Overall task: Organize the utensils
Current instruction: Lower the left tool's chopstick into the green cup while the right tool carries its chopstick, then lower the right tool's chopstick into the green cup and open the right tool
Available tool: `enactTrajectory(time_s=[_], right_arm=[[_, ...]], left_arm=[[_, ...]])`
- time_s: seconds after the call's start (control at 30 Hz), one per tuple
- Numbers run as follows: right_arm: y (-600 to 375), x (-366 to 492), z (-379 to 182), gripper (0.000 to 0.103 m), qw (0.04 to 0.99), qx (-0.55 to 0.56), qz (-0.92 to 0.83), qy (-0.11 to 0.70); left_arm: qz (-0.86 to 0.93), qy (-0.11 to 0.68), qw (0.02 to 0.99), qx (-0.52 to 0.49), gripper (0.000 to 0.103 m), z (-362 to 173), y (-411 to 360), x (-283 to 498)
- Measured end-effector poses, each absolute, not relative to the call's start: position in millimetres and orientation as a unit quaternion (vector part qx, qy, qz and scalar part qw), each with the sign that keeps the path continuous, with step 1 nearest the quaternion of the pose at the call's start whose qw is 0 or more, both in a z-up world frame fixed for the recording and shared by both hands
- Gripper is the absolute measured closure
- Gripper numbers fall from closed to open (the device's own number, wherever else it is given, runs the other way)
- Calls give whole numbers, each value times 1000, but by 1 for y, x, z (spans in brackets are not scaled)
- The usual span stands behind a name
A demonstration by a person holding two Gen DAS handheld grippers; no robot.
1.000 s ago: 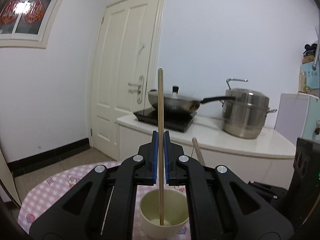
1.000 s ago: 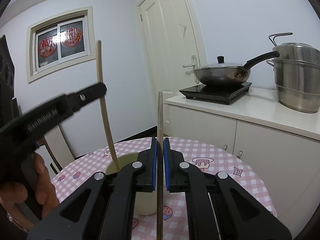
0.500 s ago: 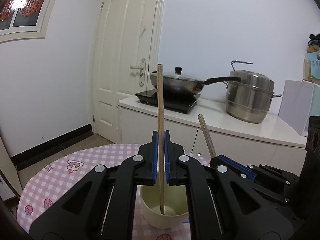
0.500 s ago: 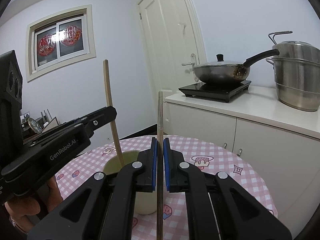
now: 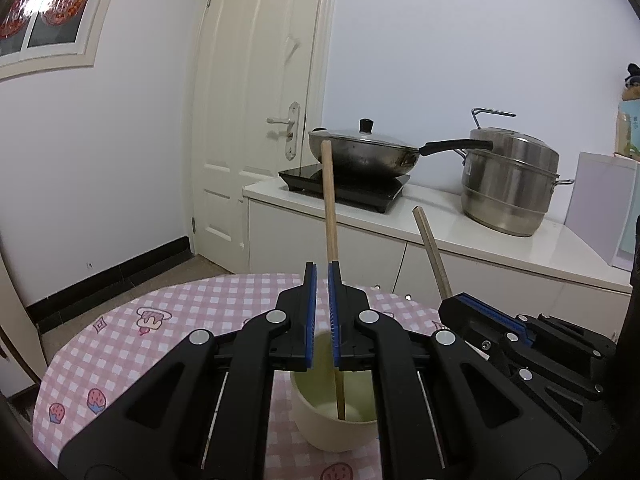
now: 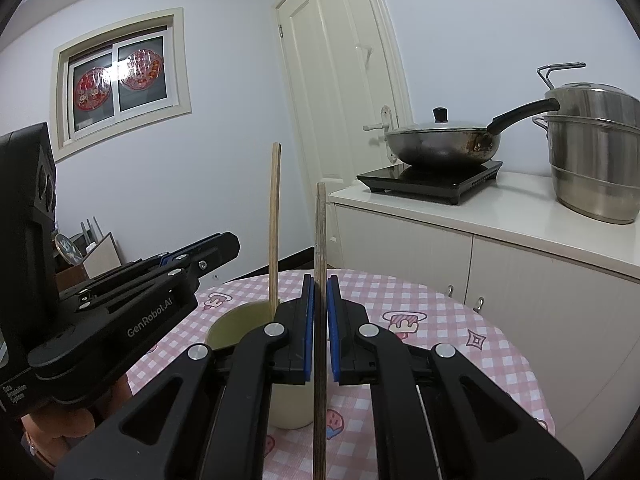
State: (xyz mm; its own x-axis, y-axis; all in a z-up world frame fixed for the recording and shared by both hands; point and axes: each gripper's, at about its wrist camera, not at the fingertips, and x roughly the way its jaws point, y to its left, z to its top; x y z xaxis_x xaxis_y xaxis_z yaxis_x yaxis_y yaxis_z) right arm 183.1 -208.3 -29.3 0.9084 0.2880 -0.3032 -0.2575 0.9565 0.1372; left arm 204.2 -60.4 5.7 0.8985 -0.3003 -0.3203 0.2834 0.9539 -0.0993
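A cream cup (image 5: 332, 428) stands on the pink checked table (image 5: 160, 340). One wooden chopstick (image 5: 330, 200) stands free in it, leaning slightly and passing behind the right finger of my left gripper (image 5: 322, 270). That gripper's jaws are parted by a narrow slit with nothing between them. In the right wrist view the same chopstick (image 6: 274, 220) rises from the cup (image 6: 228, 328) just beyond the left gripper (image 6: 228, 246). My right gripper (image 6: 319, 280) is shut on a second chopstick (image 6: 320, 232), held upright beside the cup. This one also shows in the left wrist view as a chopstick (image 5: 430, 248) above the right gripper (image 5: 452, 308).
Behind the table runs a white counter (image 5: 500, 240) with an induction hob (image 5: 344, 190), a lidded wok (image 5: 364, 152) and a steel steamer pot (image 5: 508, 184). A white door (image 5: 256, 120) is at the left. A person's hand (image 6: 60, 432) holds the left gripper.
The left gripper has let go of its chopstick, which now stands loose in the cup. The gripper has sunk a little and drawn back. The right gripper has kept still.
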Motion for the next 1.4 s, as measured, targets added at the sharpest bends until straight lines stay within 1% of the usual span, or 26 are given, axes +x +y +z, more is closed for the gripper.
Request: enactTrajectory(time_s=[0.03, 0.07, 0.1, 0.13, 0.17, 0.4, 0.67, 0.73, 0.9, 1.2, 1.4], right_arm=[[-208, 183, -29, 98, 976, 47, 140, 163], [-208, 183, -29, 98, 976, 46, 140, 163], [-208, 183, -28, 98, 976, 46, 140, 163], [-208, 182, -28, 98, 976, 47, 140, 162], [-209, 182, -27, 98, 976, 47, 140, 161], [-209, 179, -17, 98, 977, 53, 143, 152], [-205, 177, 3, 98, 979, 53, 149, 131], [-205, 177, 15, 98, 980, 52, 151, 116], [-195, 180, 47, 98, 985, 37, 163, 46], [-179, 209, 43, 98, 983, 39, 177, -17], [-184, 212, 54, 98, 980, 54, 181, -56]], left_arm=[[-152, 171, 973, -29, 84, 5, -59, 204], [-152, 173, 972, -35, 70, 5, -56, 204], [-149, 169, 973, -44, 31, 6, -53, 202], [-146, 156, 975, -53, 26, 7, -50, 198], [-146, 143, 977, -60, 26, 9, -47, 193], [-146, 132, 980, -32, 26, 18, -41, 175], [-104, 134, 985, -23, 26, 20, -19, 167], [-89, 138, 986, -29, 26, 19, -7, 168], [-51, 146, 987, -50, 26, 21, 21, 172], [-16, 152, 987, -57, 26, 18, 48, 176], [-7, 166, 984, -68, 26, 15, 58, 183]])
